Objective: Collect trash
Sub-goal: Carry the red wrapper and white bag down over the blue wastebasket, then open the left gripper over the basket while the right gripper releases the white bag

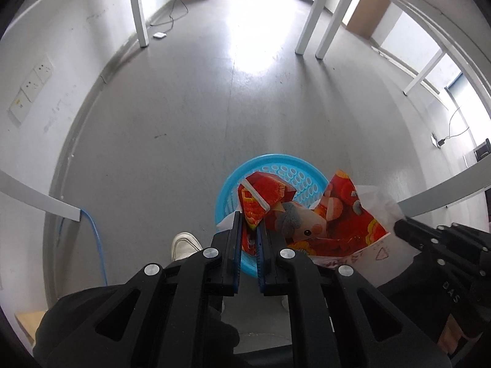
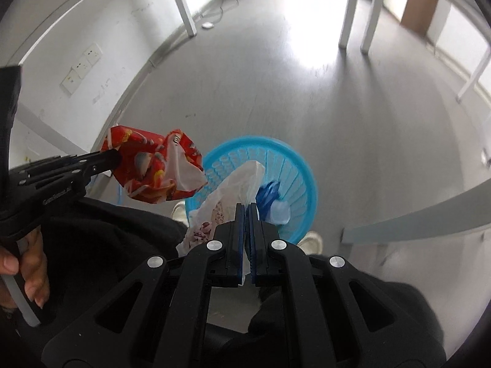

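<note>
A blue plastic basket (image 1: 277,165) stands on the grey floor below both grippers; it also shows in the right wrist view (image 2: 294,165). My left gripper (image 1: 248,224) is shut on a crumpled red printed wrapper (image 1: 260,196), held above the basket; the same wrapper shows in the right wrist view (image 2: 153,168). My right gripper (image 2: 245,211) is shut on a thin white plastic bag (image 2: 236,184) that hangs over the basket. In the left wrist view that bag (image 1: 371,202) carries a red printed panel with a cartoon figure. A blue item (image 2: 268,194) lies inside the basket.
White table legs (image 1: 310,15) stand on the floor ahead. White walls with sockets (image 1: 30,86) run along the left, with a blue cable (image 1: 96,239) by the wall. The person's white shoes (image 1: 184,245) are beside the basket.
</note>
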Motion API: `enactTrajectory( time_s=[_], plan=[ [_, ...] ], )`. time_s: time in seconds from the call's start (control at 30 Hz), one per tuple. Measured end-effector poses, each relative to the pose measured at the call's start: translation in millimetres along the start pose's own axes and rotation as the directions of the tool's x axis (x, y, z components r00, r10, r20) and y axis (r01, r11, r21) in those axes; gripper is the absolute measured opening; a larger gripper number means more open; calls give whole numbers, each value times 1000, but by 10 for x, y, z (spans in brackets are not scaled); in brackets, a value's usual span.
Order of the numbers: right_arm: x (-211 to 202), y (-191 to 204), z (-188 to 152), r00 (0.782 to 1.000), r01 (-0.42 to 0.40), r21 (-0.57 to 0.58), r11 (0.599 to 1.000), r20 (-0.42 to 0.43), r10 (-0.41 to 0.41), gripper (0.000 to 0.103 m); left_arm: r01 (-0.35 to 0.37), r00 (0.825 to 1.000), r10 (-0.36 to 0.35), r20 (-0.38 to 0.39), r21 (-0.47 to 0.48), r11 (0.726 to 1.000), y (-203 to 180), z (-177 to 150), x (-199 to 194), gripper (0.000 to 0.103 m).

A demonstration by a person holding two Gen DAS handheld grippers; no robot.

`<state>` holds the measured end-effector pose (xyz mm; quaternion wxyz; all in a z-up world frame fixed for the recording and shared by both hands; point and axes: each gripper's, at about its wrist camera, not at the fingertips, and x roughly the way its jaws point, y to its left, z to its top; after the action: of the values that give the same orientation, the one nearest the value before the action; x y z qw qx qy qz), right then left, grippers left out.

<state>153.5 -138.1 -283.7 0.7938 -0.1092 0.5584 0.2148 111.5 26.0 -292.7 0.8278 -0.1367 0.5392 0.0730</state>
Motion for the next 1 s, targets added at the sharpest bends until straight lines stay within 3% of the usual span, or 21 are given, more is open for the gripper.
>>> enactTrajectory(
  time_s=[0.63, 0.9, 0.97, 1.0],
  plan=[
    [639, -83, 242, 997, 30, 41, 999, -66, -27, 3, 8, 995, -11, -95, -38, 999, 30, 252, 541, 7],
    [753, -228, 268, 998, 32, 114, 993, -66, -24, 3, 26, 993, -30, -117, -35, 999, 39, 255, 619, 7],
    [777, -220, 274, 997, 38, 116, 993, -75, -29, 7, 61, 990, -67, -127, -49, 997, 58, 252, 635, 14],
    [787, -220, 272, 997, 36, 118, 992, -79, -27, 10, 85, 987, -92, -130, -60, 995, 68, 254, 637, 24]
  ],
)
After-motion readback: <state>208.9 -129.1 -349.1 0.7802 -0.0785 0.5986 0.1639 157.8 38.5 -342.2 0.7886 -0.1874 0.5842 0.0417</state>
